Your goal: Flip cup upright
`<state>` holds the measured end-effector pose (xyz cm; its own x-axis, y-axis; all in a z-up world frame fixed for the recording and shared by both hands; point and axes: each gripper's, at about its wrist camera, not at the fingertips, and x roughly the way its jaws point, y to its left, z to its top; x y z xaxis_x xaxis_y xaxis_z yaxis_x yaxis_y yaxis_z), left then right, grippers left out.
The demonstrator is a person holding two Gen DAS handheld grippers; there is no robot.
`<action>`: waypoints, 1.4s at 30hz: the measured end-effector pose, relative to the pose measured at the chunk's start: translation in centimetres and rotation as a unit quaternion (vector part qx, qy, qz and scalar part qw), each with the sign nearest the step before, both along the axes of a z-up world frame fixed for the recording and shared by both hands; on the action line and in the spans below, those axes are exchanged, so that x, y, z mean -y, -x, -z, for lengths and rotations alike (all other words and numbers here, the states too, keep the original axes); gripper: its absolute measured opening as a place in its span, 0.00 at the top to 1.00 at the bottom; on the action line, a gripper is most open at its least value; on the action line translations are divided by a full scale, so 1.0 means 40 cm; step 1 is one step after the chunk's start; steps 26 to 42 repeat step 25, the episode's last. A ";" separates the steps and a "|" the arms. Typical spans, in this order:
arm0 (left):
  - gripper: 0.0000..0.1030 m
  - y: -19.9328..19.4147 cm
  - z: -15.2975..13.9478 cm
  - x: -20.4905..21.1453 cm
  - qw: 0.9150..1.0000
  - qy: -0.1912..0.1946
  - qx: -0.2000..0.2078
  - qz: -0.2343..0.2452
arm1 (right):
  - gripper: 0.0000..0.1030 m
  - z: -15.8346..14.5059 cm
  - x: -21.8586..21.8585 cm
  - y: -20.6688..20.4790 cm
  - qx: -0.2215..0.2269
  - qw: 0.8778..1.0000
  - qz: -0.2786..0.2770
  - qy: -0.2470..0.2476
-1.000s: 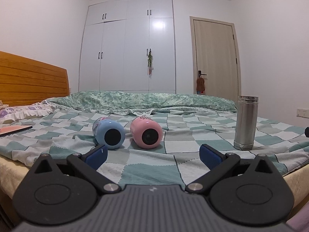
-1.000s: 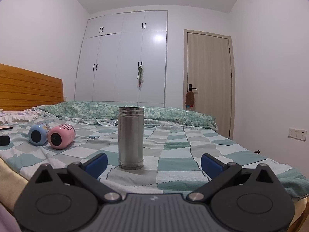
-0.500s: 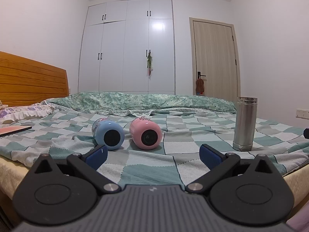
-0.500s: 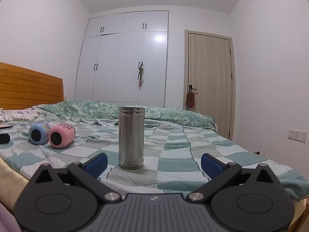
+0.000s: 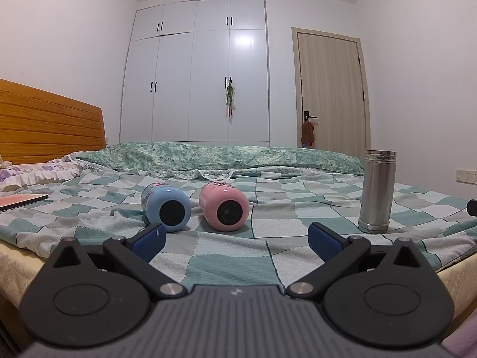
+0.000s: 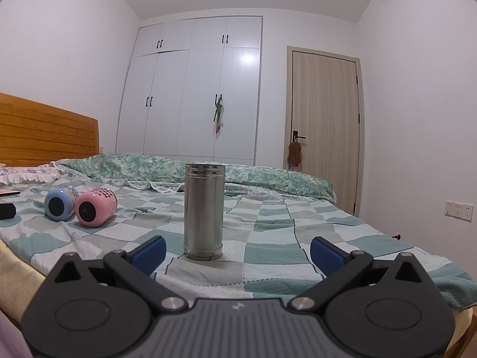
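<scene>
A blue cup (image 5: 165, 206) and a pink cup (image 5: 223, 206) lie on their sides next to each other on the checked bedspread, round ends toward me. My left gripper (image 5: 235, 241) is open and empty, just in front of them above the bed's near edge. A steel cup (image 6: 204, 211) stands on end; it also shows in the left wrist view (image 5: 377, 191) at the right. My right gripper (image 6: 238, 252) is open and empty, with the steel cup just ahead, left of centre. The blue cup (image 6: 59, 203) and pink cup (image 6: 94, 211) show at the left of the right wrist view.
The bed (image 5: 283, 238) has a wooden headboard (image 5: 44, 125) at the left, a rolled green quilt (image 5: 208, 156) at the far side and pillows (image 5: 35, 173). A flat pink book (image 5: 18, 201) lies at the left. A wardrobe (image 5: 196, 74) and door (image 5: 331, 89) stand behind.
Both views have drifted slightly; the cups sit a little lower and nearer in the left wrist view. Nothing has been touched, and both grippers stay open.
</scene>
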<state>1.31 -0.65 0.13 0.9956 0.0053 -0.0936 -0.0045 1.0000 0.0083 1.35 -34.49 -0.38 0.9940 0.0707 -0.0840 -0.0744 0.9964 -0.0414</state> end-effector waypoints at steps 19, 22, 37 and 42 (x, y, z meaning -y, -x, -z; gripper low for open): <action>0.00 0.002 -0.002 -0.001 1.000 0.003 0.004 0.003 | 0.00 0.000 -0.001 0.001 0.000 1.000 0.000 0.001; 0.00 0.004 -0.004 0.003 1.000 0.006 0.006 0.009 | 0.00 0.000 -0.001 0.002 0.000 1.000 0.000 0.001; 0.00 0.003 -0.004 0.005 1.000 0.007 0.006 0.011 | 0.00 0.000 -0.002 0.002 0.000 1.000 0.000 0.001; 0.00 0.003 -0.004 0.005 1.000 0.007 0.006 0.011 | 0.00 0.000 -0.002 0.002 0.000 1.000 0.000 0.001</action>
